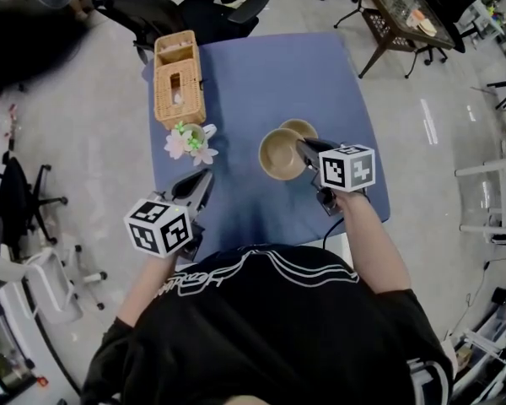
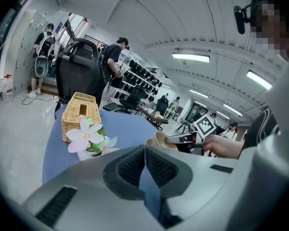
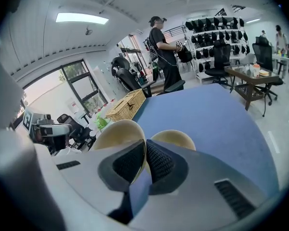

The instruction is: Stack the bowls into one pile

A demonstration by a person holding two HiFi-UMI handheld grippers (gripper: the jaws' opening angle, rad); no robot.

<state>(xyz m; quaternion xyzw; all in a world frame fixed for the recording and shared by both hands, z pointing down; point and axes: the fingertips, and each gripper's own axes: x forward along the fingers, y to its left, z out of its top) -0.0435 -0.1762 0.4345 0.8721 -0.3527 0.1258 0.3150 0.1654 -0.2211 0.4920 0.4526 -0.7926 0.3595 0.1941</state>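
Gripping: the right gripper [image 3: 144, 148] is pinched shut on the rim of the near bowl [image 3: 116, 134]; the bowl wall is seen between the pads.
Hold point: in the head view the near bowl [image 1: 278, 155] is taken at its right-hand rim.
Far bowl: the far bowl [image 1: 302, 128] is set on the blue table [image 1: 261, 74], just behind the near bowl and partly covered by it.
Contact: whether the near bowl is lifted or rested on the table cannot be told.
Left gripper: the left gripper [image 2: 144, 153] is closed with nothing held, and is kept apart from both bowls, near the flower cup [image 1: 190, 140].
Done: one bowl is grasped.
Left: nesting is judged not done; the two bowls are seen one behind the other, not as one pile.
Clearance: the wicker box [image 1: 177, 78] is well apart from the bowls.
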